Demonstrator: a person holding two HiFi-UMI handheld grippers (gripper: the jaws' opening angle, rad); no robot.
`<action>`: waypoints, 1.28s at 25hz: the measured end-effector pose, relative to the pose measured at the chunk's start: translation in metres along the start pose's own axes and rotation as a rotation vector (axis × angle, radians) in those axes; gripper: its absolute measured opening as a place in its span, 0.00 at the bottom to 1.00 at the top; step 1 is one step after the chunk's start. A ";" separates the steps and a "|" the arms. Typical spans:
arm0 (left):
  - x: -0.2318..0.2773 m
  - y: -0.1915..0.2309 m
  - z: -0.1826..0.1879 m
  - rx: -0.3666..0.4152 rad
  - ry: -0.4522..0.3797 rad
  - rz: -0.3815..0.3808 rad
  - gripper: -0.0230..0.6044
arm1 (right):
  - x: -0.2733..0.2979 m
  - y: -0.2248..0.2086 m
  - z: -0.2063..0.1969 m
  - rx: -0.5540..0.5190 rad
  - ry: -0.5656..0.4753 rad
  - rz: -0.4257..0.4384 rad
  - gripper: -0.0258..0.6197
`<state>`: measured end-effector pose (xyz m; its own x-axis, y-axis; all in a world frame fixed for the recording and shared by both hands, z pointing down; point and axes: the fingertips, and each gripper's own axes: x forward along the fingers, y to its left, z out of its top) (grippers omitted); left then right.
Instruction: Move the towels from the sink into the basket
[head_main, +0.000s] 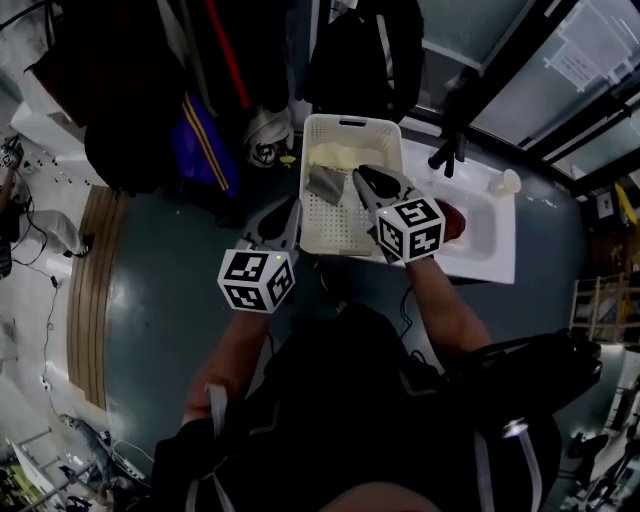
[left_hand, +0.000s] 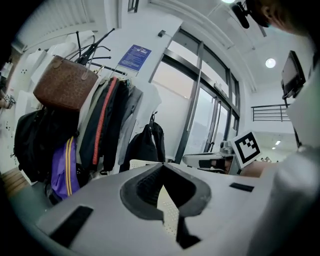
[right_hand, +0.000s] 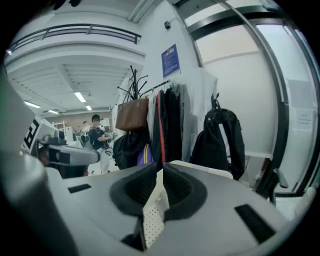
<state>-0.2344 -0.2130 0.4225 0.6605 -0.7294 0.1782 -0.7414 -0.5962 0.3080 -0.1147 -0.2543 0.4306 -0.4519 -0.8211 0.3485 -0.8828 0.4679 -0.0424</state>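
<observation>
A white perforated basket (head_main: 345, 232) stands on the floor to the left of a white sink (head_main: 492, 240). Inside it lie a pale yellow towel (head_main: 335, 155) at the back and a grey towel (head_main: 325, 183) in the middle. A reddish towel (head_main: 452, 218) lies in the sink, half hidden by my right gripper's cube. My right gripper (head_main: 357, 173) hangs over the basket just right of the grey towel, jaws drawn together with nothing between them (right_hand: 161, 170). My left gripper (head_main: 296, 206) is at the basket's left wall, shut and empty (left_hand: 161, 167).
A coat rack with jackets and bags (head_main: 200, 100) and a dark backpack (head_main: 370, 50) crowd the far side of the basket. A black faucet (head_main: 447, 150) and a small white bottle (head_main: 508, 182) stand on the sink's rim. A slatted wooden board (head_main: 95, 290) lies at the left.
</observation>
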 end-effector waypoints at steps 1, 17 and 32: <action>-0.001 -0.006 0.000 0.000 -0.003 -0.016 0.04 | -0.012 -0.003 0.005 0.011 -0.029 -0.024 0.11; 0.030 -0.124 0.012 0.100 -0.033 -0.217 0.04 | -0.181 -0.074 0.013 0.091 -0.188 -0.284 0.08; 0.084 -0.207 0.007 0.144 -0.006 -0.261 0.04 | -0.272 -0.170 -0.014 0.143 -0.205 -0.402 0.08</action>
<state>-0.0268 -0.1530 0.3677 0.8307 -0.5468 0.1043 -0.5559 -0.8050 0.2073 0.1596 -0.1057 0.3563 -0.0736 -0.9823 0.1725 -0.9953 0.0614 -0.0755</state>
